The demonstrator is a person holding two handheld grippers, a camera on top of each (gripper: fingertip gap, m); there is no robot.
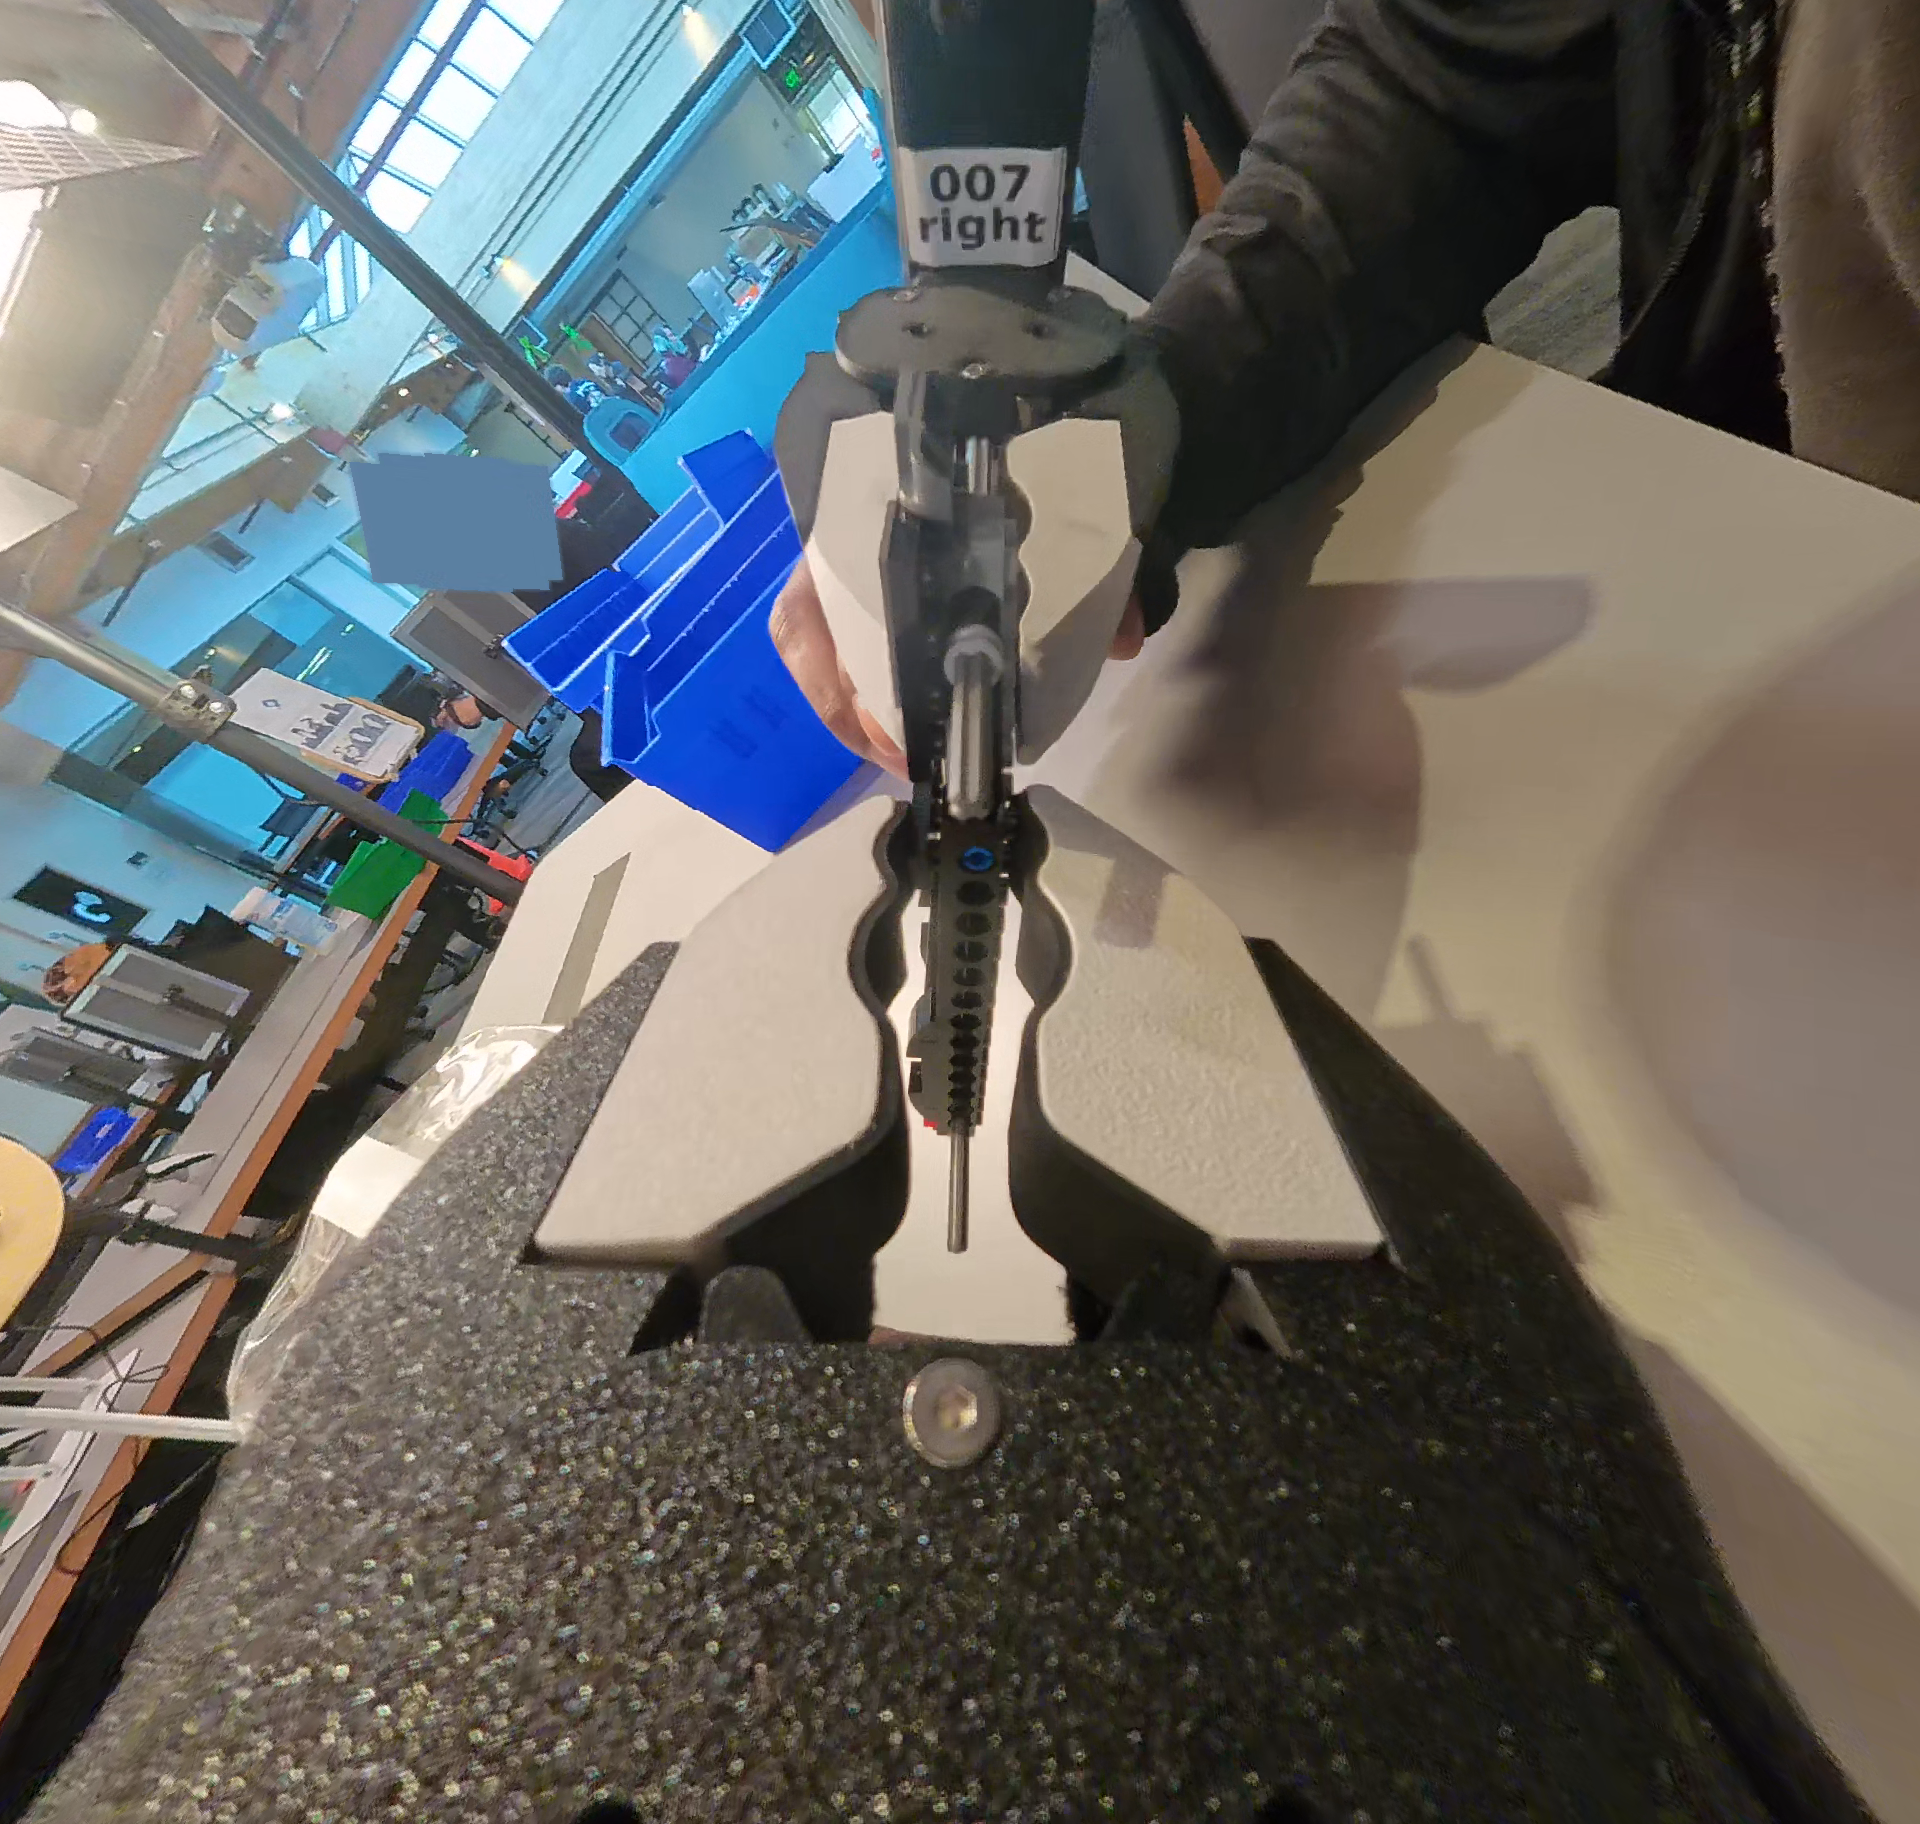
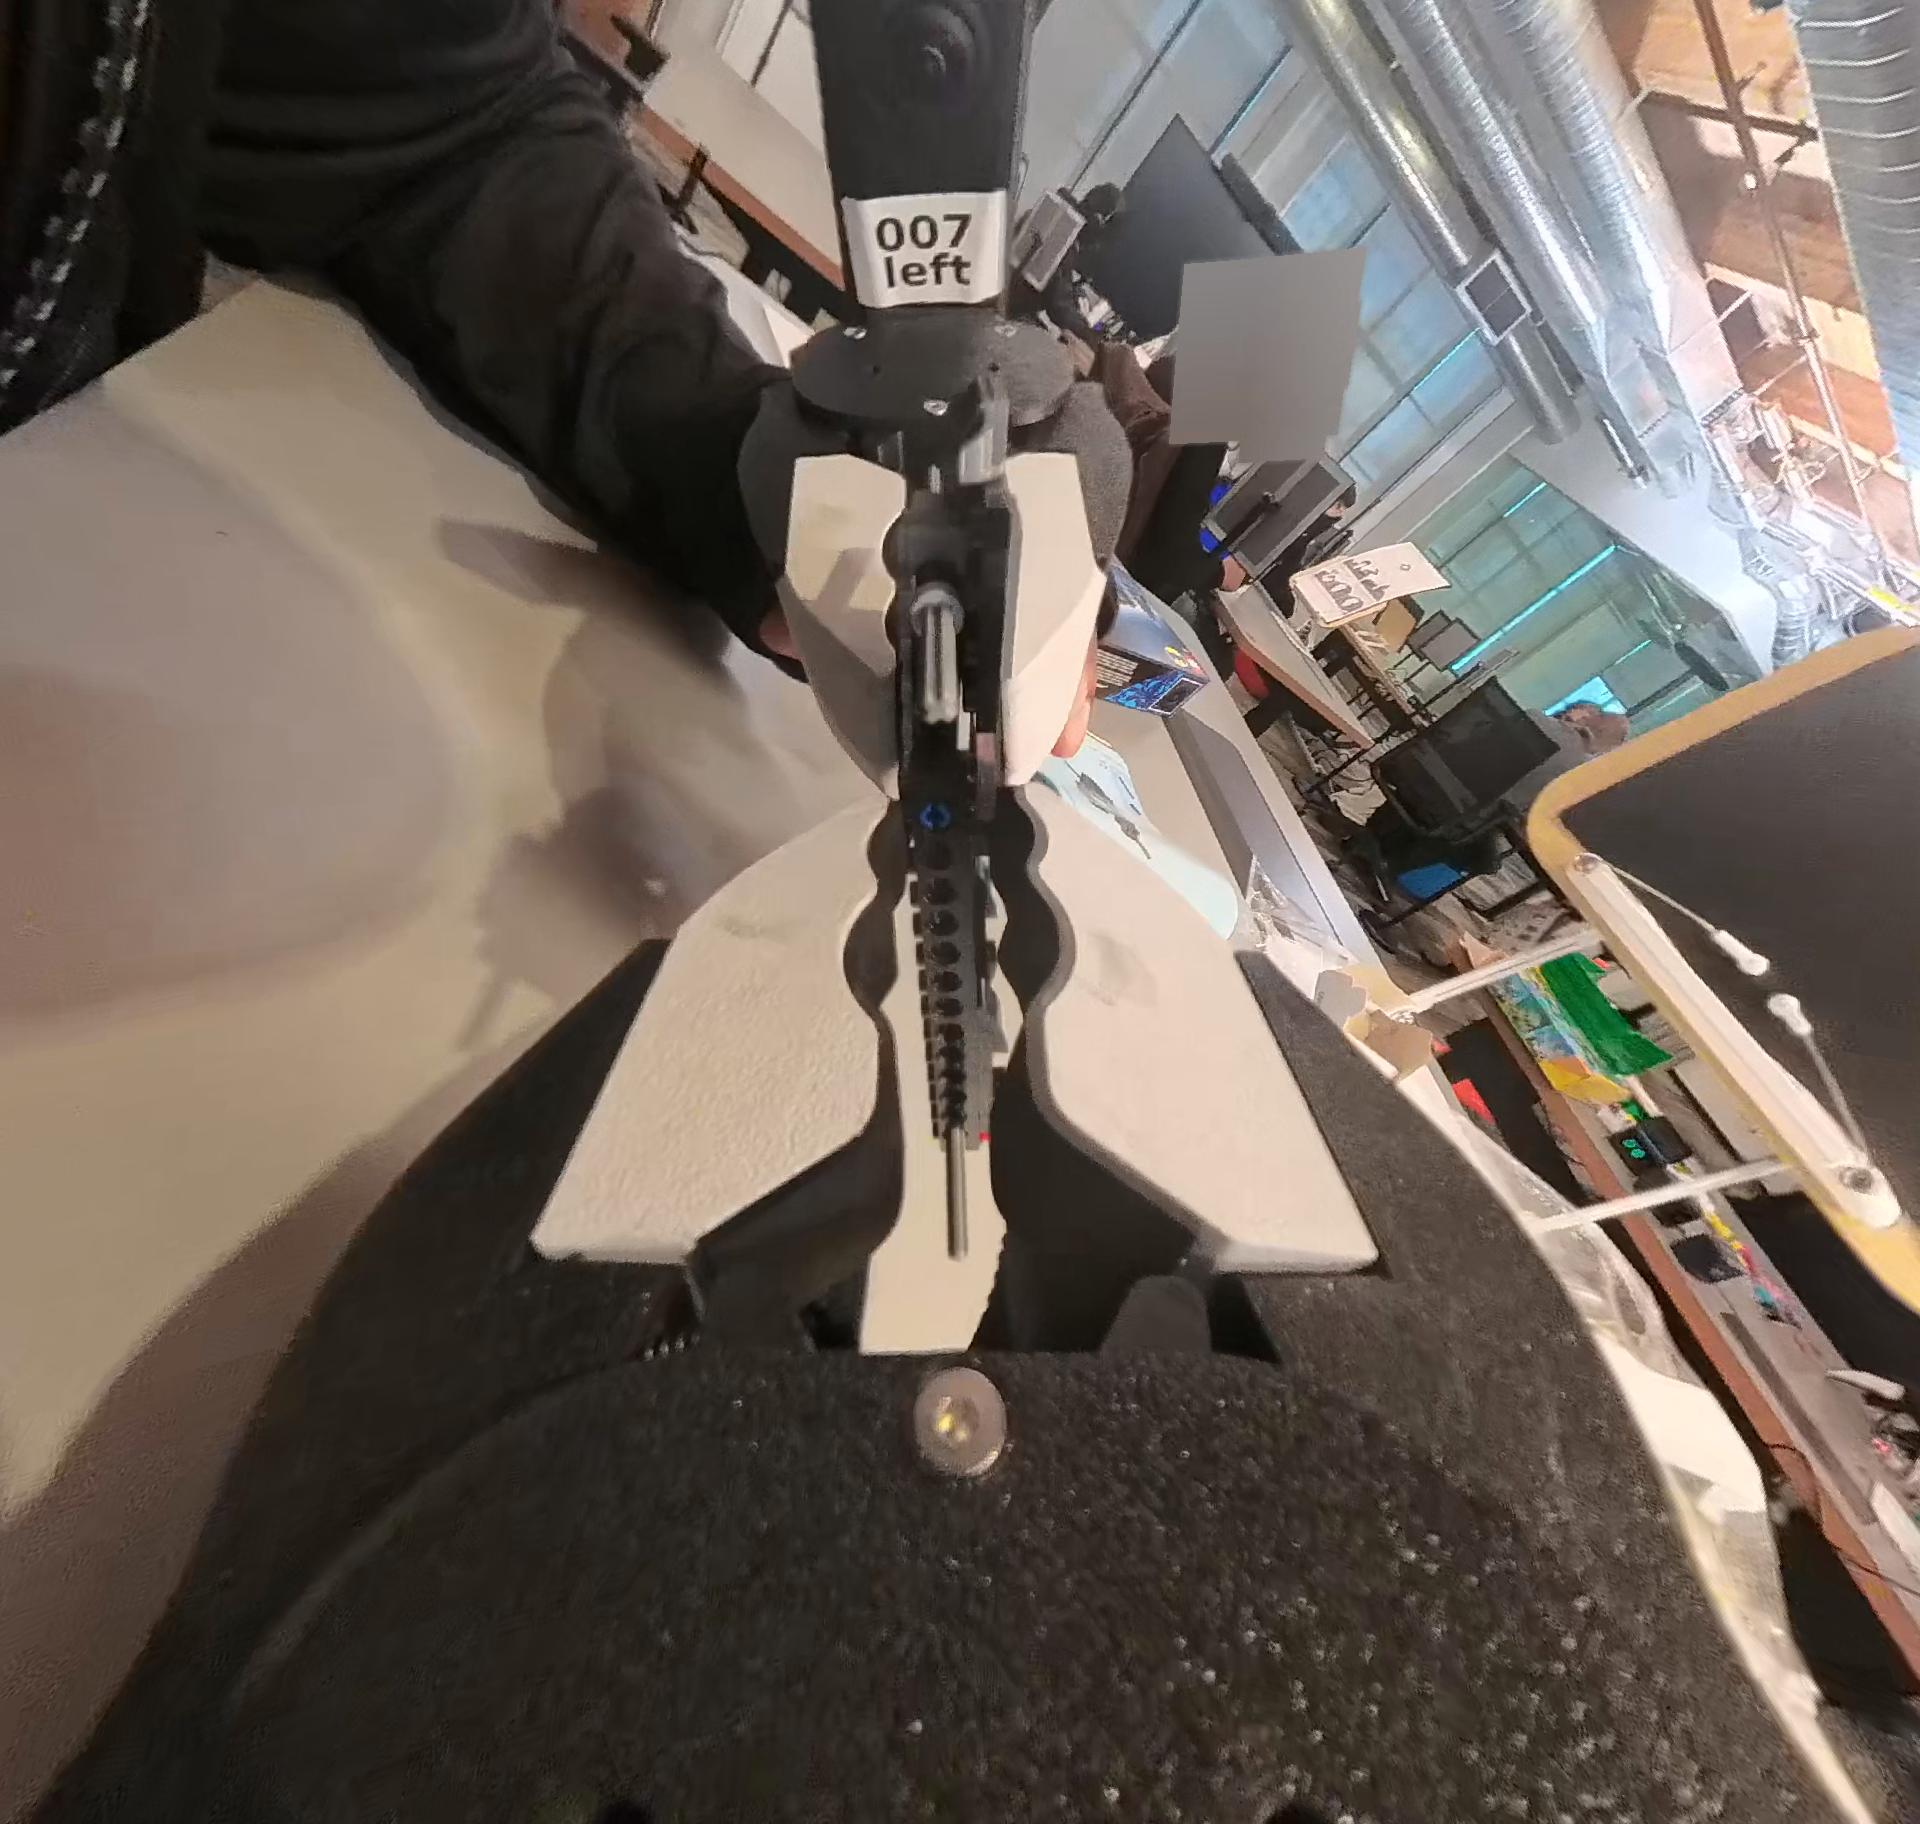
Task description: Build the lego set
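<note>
White bench below; blue bin toward its far edge. Both tongs, left and right, face tip to tip, each clamped on one black perforated bar running lengthwise between them.

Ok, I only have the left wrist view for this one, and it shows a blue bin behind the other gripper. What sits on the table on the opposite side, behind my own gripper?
Observer: In the right wrist view, a dark box with blue print stands on the table just behind the left gripper.
Operator: Anything lying near that box?
Observer: Yes, a pale blue printed sheet lies flat on the table, nearer the camera than the box.
Operator: And beyond the table edge?
Observer: A black panel with a light wooden edge fills the right side of that view.
</note>
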